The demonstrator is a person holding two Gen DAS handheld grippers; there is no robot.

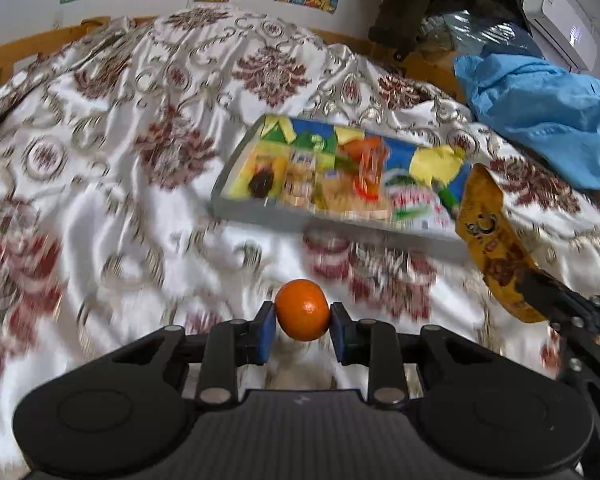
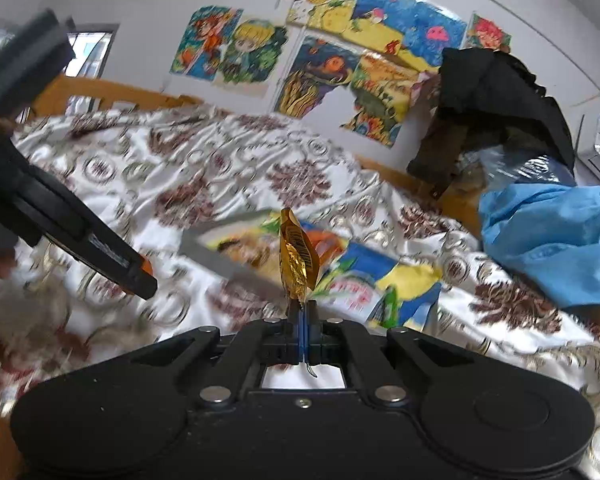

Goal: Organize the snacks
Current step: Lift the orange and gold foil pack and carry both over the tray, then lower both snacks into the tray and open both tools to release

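My left gripper (image 1: 302, 320) is shut on a small orange mandarin (image 1: 302, 309), held above the patterned bedspread. Beyond it lies a shallow grey tray (image 1: 256, 216) holding several colourful snack packets (image 1: 340, 172). My right gripper (image 2: 303, 312) is shut on the lower edge of a golden-yellow foil snack packet (image 2: 297, 258), which stands upright above its blue pads. In the left wrist view that same packet (image 1: 496, 248) hangs at the right of the tray, with the right gripper's black fingers (image 1: 548, 292) clamped on it. The left gripper (image 2: 136, 276) shows at the left of the right wrist view, with a sliver of orange at its tip.
A crumpled blue cloth (image 1: 540, 120) lies at the right on the bed. Dark clothes (image 2: 492, 108) pile up behind it near a wall-mounted air conditioner (image 1: 560, 28). A wooden bed rail (image 2: 112, 96) runs along the wall with colourful drawings (image 2: 332, 60).
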